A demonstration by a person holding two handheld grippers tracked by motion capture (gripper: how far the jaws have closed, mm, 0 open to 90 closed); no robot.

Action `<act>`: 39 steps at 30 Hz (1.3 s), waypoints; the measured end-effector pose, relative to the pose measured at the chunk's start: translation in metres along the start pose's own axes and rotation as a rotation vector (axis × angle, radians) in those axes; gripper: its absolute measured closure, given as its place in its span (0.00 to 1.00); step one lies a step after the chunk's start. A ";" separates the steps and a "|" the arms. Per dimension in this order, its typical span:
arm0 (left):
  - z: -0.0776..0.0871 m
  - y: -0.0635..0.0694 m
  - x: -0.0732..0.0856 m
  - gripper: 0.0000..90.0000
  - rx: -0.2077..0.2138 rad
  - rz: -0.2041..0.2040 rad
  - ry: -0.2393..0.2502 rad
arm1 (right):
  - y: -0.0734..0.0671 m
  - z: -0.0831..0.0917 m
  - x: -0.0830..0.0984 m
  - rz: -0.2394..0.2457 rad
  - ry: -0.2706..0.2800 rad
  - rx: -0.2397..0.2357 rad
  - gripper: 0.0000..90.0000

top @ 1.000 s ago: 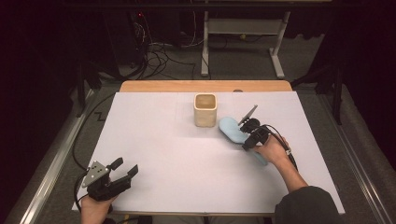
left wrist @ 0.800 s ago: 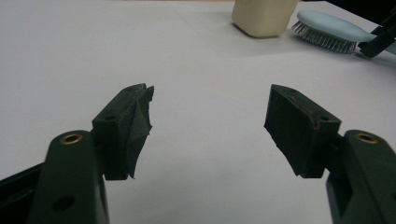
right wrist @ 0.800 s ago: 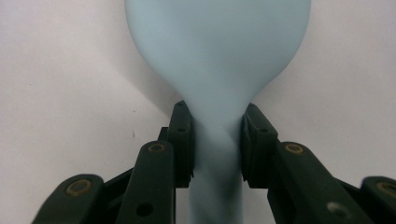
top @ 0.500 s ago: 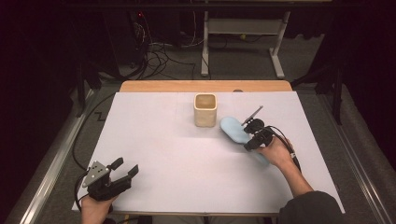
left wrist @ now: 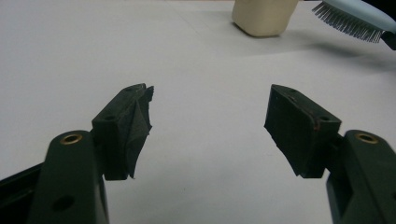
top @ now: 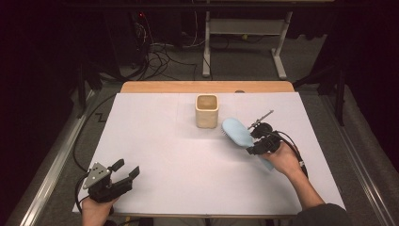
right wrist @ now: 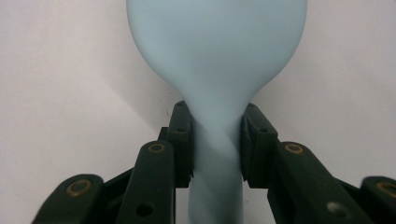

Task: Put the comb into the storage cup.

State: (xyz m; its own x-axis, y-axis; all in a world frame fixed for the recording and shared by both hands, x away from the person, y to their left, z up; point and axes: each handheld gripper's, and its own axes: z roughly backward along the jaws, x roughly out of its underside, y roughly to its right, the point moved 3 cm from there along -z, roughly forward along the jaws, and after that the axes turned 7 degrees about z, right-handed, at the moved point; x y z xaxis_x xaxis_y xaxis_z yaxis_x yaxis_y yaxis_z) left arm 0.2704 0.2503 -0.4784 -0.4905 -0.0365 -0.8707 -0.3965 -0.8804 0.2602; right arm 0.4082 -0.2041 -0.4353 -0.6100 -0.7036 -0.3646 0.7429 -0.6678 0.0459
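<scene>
A pale blue hairbrush [top: 237, 132] hangs above the white table, bristles down, with my right gripper [top: 256, 141] shut on its neck. In the right gripper view both pads press the narrow neck of the hairbrush [right wrist: 219, 56], its broad back facing the camera. A cream square cup [top: 206, 110] stands upright just left of the brush head, apart from it. My left gripper [top: 124, 173] rests at the near left of the table, open with nothing between its fingers [left wrist: 130, 126]. The left gripper view catches the cup [left wrist: 262, 16] and the brush bristles [left wrist: 348, 21] far ahead.
The white sheet [top: 164, 155] covers a wooden table whose far edge [top: 207, 86] shows bare. Cables [top: 160, 54] and a desk frame [top: 244, 28] lie on the floor beyond. A metal rail [top: 47, 162] runs along the left side.
My right hand has carried the hairbrush a little toward the near side and lifted it slightly. The left gripper has stayed where it was.
</scene>
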 end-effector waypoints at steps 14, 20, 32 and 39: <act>0.000 0.000 0.000 0.35 0.001 0.005 0.001 | -0.010 0.015 0.016 -0.002 0.107 -0.003 0.79; 0.000 0.000 0.000 0.35 0.000 0.005 0.003 | -0.015 0.018 0.026 -0.011 0.152 -0.012 0.79; -0.001 0.003 0.000 0.35 0.003 -0.001 0.002 | -0.026 0.023 0.039 -0.006 0.243 -0.006 0.79; -0.002 0.008 0.000 0.35 0.010 -0.008 0.008 | -0.034 0.024 0.047 -0.004 0.284 -0.020 0.79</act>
State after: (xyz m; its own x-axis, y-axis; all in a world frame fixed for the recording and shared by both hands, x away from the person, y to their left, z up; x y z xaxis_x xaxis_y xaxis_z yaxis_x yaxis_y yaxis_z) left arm 0.2688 0.2426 -0.4767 -0.4815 -0.0333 -0.8758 -0.4077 -0.8761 0.2575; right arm 0.3477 -0.2208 -0.4317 -0.5135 -0.6025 -0.6110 0.7474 -0.6639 0.0264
